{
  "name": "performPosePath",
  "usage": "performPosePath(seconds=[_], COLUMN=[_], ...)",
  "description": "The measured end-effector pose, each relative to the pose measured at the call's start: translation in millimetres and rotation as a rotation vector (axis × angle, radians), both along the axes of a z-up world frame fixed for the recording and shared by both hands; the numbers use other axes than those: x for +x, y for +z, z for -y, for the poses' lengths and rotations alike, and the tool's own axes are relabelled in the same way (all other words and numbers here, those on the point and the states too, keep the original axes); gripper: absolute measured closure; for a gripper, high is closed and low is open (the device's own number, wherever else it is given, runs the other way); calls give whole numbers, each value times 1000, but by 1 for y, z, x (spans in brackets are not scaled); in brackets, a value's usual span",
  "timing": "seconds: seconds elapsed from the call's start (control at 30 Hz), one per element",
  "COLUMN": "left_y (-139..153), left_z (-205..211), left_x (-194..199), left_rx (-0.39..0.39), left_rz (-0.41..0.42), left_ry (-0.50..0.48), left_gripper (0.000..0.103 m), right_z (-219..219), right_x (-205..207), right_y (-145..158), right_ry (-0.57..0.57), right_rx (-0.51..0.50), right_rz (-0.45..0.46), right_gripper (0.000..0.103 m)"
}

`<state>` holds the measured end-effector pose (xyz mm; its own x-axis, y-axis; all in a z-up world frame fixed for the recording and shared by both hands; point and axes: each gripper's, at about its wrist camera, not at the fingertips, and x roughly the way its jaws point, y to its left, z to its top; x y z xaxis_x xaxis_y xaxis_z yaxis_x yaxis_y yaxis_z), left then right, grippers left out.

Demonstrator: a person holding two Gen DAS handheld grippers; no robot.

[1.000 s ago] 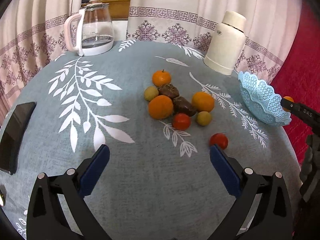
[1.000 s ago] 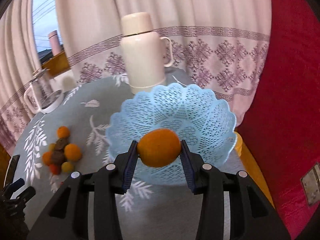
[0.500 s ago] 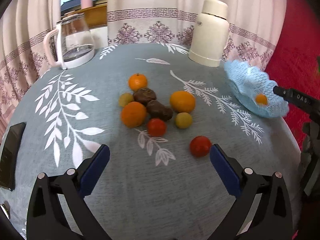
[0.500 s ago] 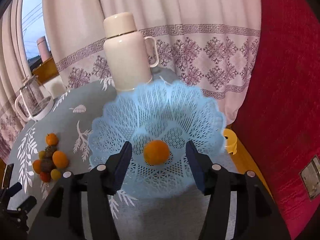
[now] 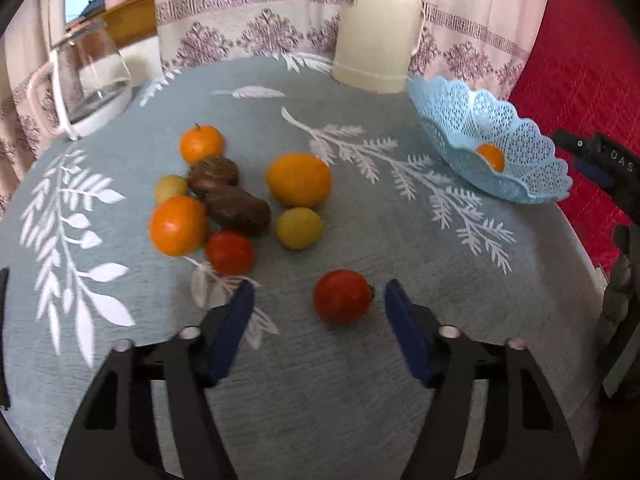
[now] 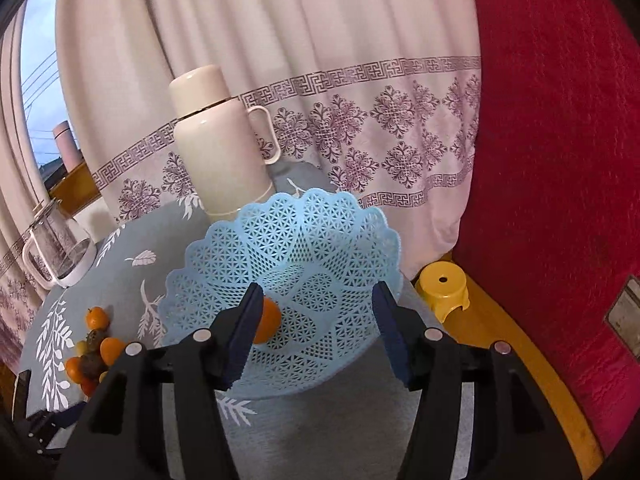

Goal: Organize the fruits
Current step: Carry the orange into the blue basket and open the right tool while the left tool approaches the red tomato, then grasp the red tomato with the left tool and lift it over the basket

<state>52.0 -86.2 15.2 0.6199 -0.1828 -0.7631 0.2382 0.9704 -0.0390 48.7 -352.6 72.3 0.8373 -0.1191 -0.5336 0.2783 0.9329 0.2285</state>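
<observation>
step: l picking next fruit while r is done dropping one in the basket; judged early in the task, most fruit not yet sorted.
left gripper (image 5: 318,308): jaws have just been closing, now about half wide, pads not touching anything. points down at the cloth.
red tomato (image 5: 342,295): lies on the table between the l jaws, nearer the right-side pad, small gap both sides. not gripped yet.
fruit pile (image 5: 236,200): ahead of l jaws & off to their left; oranges, 2 brown fruits, 2 yellow-green ones, a 2nd red one. well apart from the basket.
right gripper (image 6: 316,322): jaws apart, holding nothing; they have not moved lately.
small orange (image 6: 267,320): in the basket, beyond the left-side pad of the r jaws & partly hidden by it. looks free of the pad, cannot tell for sure.
blue basket (image 6: 304,224): directly ahead of & under the r jaws; from l view it sits far ahead-right of the jaws, near the table edge.
table (image 5: 360,392): grey-blue cloth w/ white leaf print.
thermos (image 6: 218,148): behind basket, not in the way.
glass jug (image 5: 86,80): far ahead-left of l jaws.
next move, l: shift slightly so tomato is centred, close gently, soft skin so light squeeze only, then lift & carry to basket.
next move, r: back away from basket to clear room for l.
risk: round tomato may roll off toward table edge if a pad nudges it first.
</observation>
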Motion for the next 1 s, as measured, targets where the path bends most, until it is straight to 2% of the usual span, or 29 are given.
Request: performPosePath(seconds=[0.03,0.17,0.33,0.5,0.67,1.0], left_y=[-3,-7,-5,0,17,51], left_z=[1,6,8,12,22,77], left_x=[1,1,0,-2,-3,26], left_rx=[3,23,6,-6,-19,-54], left_rz=[-9,-3,1,1,40,99], left_ry=[0,-1,-25,-39,-70,-168], left_gripper=[46,50,70,71,71,71], right_z=[0,1,1,8,16,27], right_x=[0,0,-1,-6,-14,-20], right_y=[-2,-6,-7,-8,-8,-12], right_ry=[-3,-4,-25,-74,-140,-208], right_rx=[0,6,0,19,28,48], right_rz=[-2,-5,2,17,42,48], right_gripper=[46,46,46,46,45,41])
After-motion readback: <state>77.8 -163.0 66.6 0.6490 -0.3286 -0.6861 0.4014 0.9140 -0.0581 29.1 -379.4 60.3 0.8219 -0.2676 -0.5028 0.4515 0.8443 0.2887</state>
